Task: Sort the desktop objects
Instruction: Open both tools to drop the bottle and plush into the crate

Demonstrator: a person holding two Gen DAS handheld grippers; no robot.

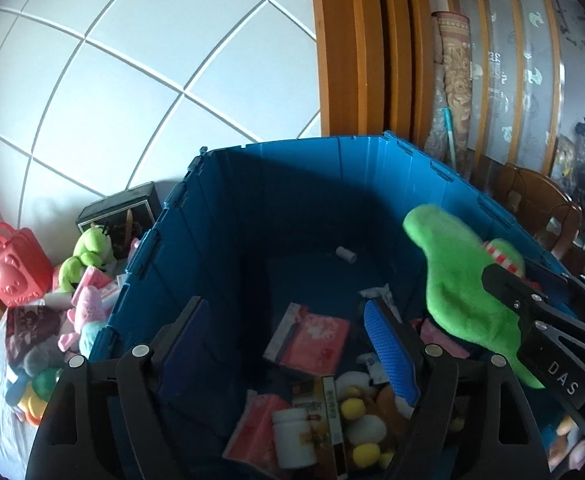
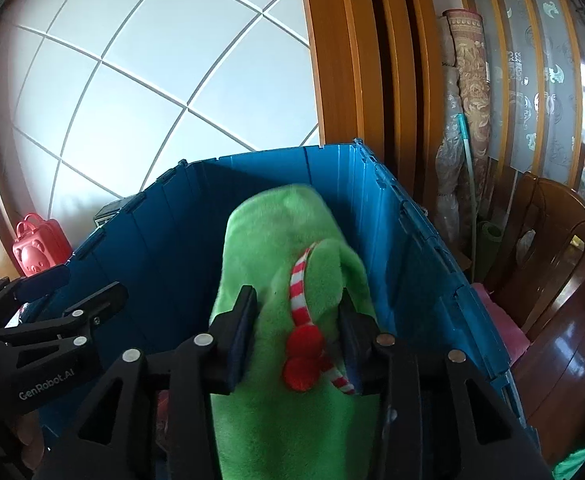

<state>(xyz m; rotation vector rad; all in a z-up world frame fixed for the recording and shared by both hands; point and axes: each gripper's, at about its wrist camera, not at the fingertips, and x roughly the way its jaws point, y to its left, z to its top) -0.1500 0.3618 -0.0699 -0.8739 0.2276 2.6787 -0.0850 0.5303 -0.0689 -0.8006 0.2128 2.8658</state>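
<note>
A big blue crate (image 1: 292, 184) stands open, also in the right wrist view (image 2: 164, 240). My right gripper (image 2: 298, 320) is shut on a green plush toy (image 2: 284, 240) with a red-and-white striped cord and red pompoms, and holds it over the crate. The toy (image 1: 460, 276) and right gripper (image 1: 532, 320) show at the right of the left wrist view. My left gripper (image 1: 288, 328) is open and empty above the crate's inside. On the crate floor lie a pink packet (image 1: 312, 336), a white bottle (image 1: 294, 436), yellow and white balls (image 1: 362, 428) and a small white roll (image 1: 346, 255).
Left of the crate lie a red bear-shaped case (image 1: 12, 268), a green frog plush (image 1: 84, 256), a black box (image 1: 124, 208) and several small toys (image 1: 84, 312). A wooden door frame (image 1: 356, 48) and a wooden chair (image 2: 552, 264) stand to the right.
</note>
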